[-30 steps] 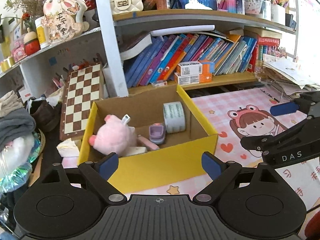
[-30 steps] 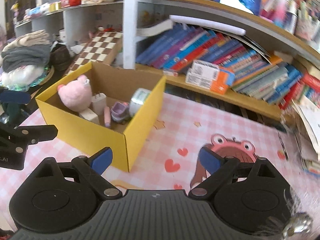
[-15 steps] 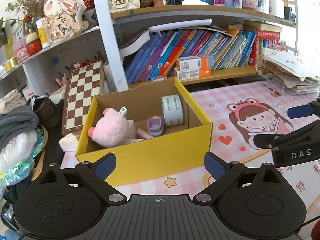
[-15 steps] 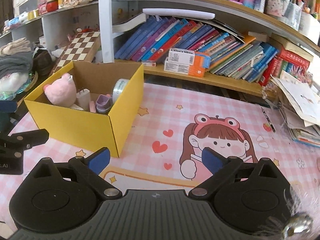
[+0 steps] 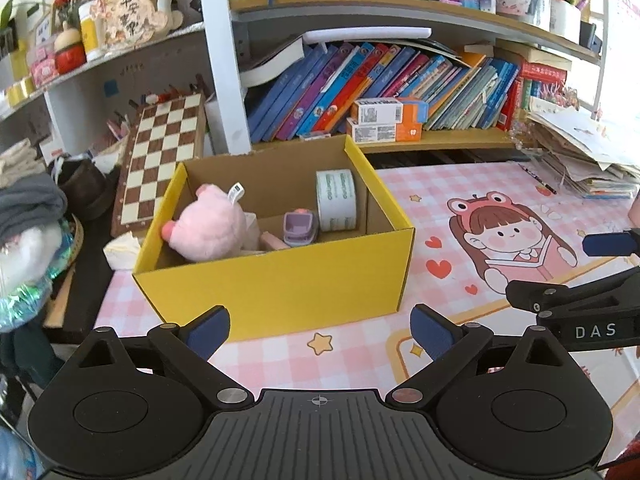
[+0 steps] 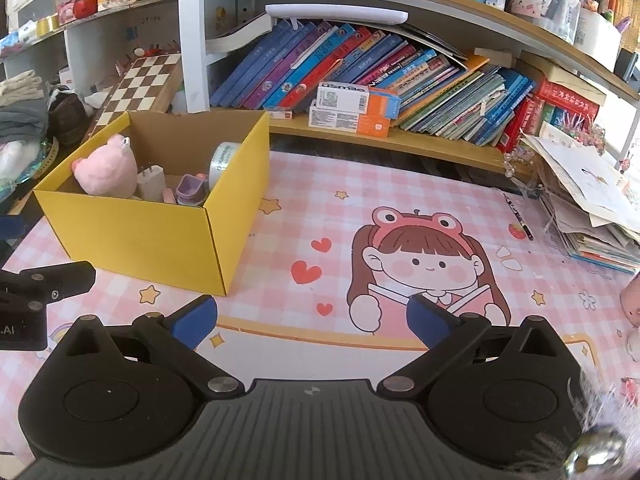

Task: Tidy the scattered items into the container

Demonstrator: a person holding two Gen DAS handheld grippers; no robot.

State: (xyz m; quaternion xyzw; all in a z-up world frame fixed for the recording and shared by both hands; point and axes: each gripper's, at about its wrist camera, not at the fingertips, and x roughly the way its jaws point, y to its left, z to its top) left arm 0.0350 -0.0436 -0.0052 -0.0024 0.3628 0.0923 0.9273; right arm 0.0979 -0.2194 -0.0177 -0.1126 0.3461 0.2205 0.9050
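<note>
Yellow cardboard box [image 5: 276,280], open-topped, stands on the pink checked mat [image 5: 472,184] near its far left corner, just in front of the bookshelf [image 5: 440,140]. Inside it lie one pink plush toy [image 5: 208,224], one roll of tape [image 5: 336,200] on edge against the right wall, one small lilac item [image 5: 300,228] and one pink stick-like item [image 5: 274,242]. Only the right wrist view shows a white plug adapter [image 6: 151,182] beside the plush, and a pen [image 6: 518,216] near the mat's far right edge. Only the left wrist view shows crumpled white paper [image 5: 122,250] just outside the box's left wall. One chessboard [image 5: 160,156] leans behind the box. Two tongs: the left gripper [image 5: 320,328] and the right gripper [image 6: 312,320] both hover with jaws spread wide, having just been opening, nothing between them.
</note>
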